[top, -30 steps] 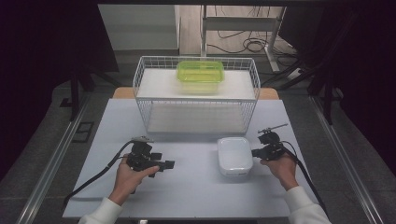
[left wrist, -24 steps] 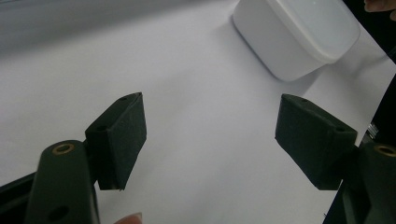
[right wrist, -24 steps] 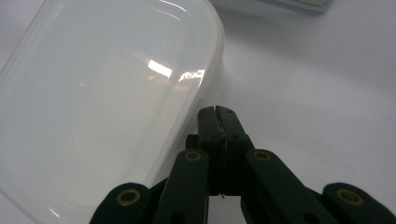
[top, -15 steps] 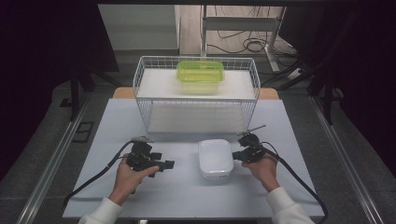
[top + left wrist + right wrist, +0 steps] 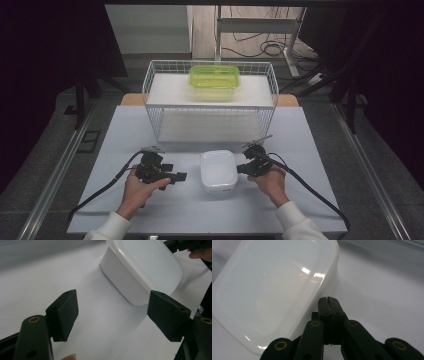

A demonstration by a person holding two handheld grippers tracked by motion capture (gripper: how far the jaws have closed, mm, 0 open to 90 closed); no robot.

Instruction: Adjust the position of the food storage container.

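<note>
From the high view I read the table (image 5: 125,125) left to right. At the left, bare white surface runs out to the table's nine o'clock edge, with free room all around my left gripper (image 5: 172,175). Its jaws stand wide apart with nothing between them; in the left gripper view (image 5: 112,315) the gap frames bare tabletop, and the white box's (image 5: 147,267) near corner sits at about one o'clock, just beyond the jaw tips and apart from them.

The white box (image 5: 218,170) lies in the middle of the front half of the table, lid on, with open surface between it and the wire basket (image 5: 155,107) at twelve o'clock. Inside the basket, toward the back, sits a green box (image 5: 214,79). The front edge at six o'clock is well clear of the white box.

At the right, my right gripper (image 5: 241,168) has its jaws shut tight on nothing, its tip at the white box's three o'clock side. In the right gripper view (image 5: 328,301) the closed tip lies against the box's rim (image 5: 322,287), or just beside it; I cannot tell which. Beyond it, bare table runs to the three o'clock edge.

Against a second ago, the white box and the right gripper both sit farther toward nine o'clock, nearer the table's middle. The left gripper is where it was.
</note>
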